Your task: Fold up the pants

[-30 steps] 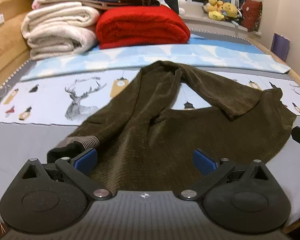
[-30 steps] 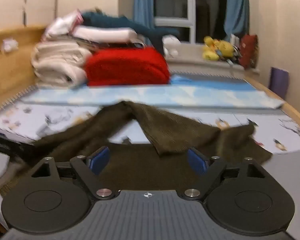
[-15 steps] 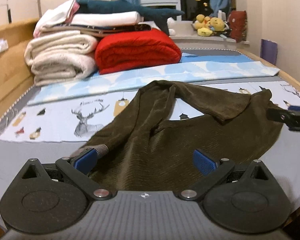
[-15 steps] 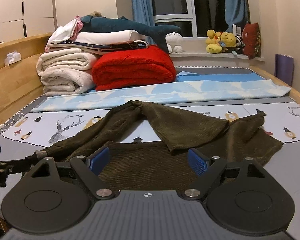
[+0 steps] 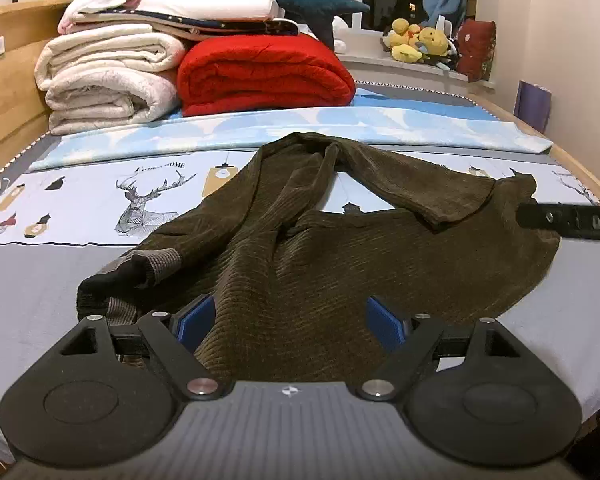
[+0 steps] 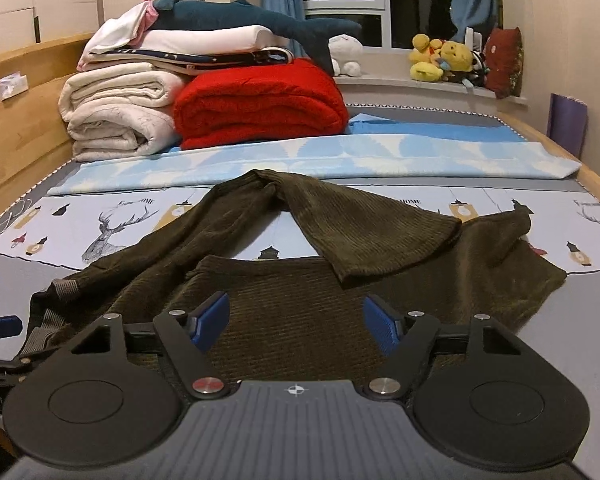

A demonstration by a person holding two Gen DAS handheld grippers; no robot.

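Both grippers, left gripper (image 5: 290, 322) and right gripper (image 6: 296, 322), gape wide, empty; dark olive corduroy pants (image 5: 340, 248) crumpled before red folded blanket (image 5: 264, 74), folding barely begun.

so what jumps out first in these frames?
The dark olive pants sprawled mid-bed, one leg flopped back over the other. Behind them, a bright red blanket beside stacked white bedding. Both grippers, left and right, sit open at the pants' near edge.
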